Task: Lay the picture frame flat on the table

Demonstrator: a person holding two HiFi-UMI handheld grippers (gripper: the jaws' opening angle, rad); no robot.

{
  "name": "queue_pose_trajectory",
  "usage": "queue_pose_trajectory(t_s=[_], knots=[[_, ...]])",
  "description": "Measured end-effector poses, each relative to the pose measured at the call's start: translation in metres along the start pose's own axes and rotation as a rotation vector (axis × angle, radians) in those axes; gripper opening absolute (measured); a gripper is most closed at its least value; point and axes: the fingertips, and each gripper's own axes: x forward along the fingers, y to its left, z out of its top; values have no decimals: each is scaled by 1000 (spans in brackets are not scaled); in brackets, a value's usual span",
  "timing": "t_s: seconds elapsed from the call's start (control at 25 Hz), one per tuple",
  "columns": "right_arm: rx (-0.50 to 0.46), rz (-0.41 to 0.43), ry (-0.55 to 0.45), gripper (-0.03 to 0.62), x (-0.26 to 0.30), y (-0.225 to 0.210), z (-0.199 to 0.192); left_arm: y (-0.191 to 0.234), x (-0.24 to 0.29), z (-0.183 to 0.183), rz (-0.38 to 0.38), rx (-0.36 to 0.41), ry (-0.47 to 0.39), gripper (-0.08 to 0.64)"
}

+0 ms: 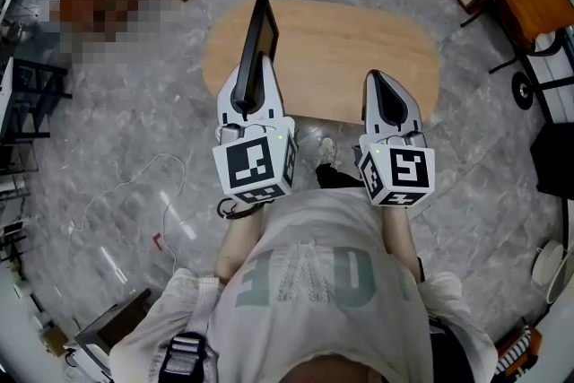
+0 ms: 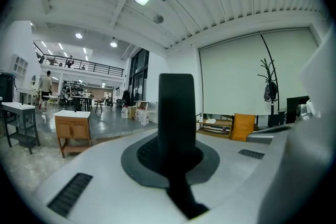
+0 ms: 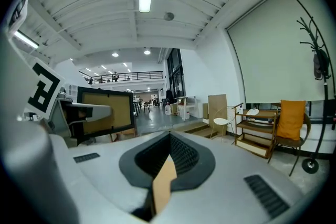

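Note:
The picture frame (image 1: 264, 27) is black and stands on edge over the left part of the oval wooden table (image 1: 350, 40). My left gripper (image 1: 254, 78) is shut on its lower edge. In the left gripper view the frame's dark edge (image 2: 176, 113) rises straight up between the jaws. The right gripper view shows the frame (image 3: 105, 110) at the left, its tan backing facing the camera. My right gripper (image 1: 383, 83) hovers over the table's front right edge, shut with nothing in it; only a thin sliver of the table shows through its closed jaws (image 3: 164, 186).
The table stands on a grey marble floor. A white cable (image 1: 134, 184) lies on the floor at the left. An orange chair (image 1: 538, 0) and wooden shelving (image 3: 257, 139) stand to the right. The person's shoes (image 1: 328, 152) show under the table's front edge.

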Motion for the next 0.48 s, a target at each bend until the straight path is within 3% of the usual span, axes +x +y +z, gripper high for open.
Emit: queue_pose_trajectory(t_s=[0.48], knots=[[56,144,42,6,82,-21,7,9,70,10,81,31,45,20]])
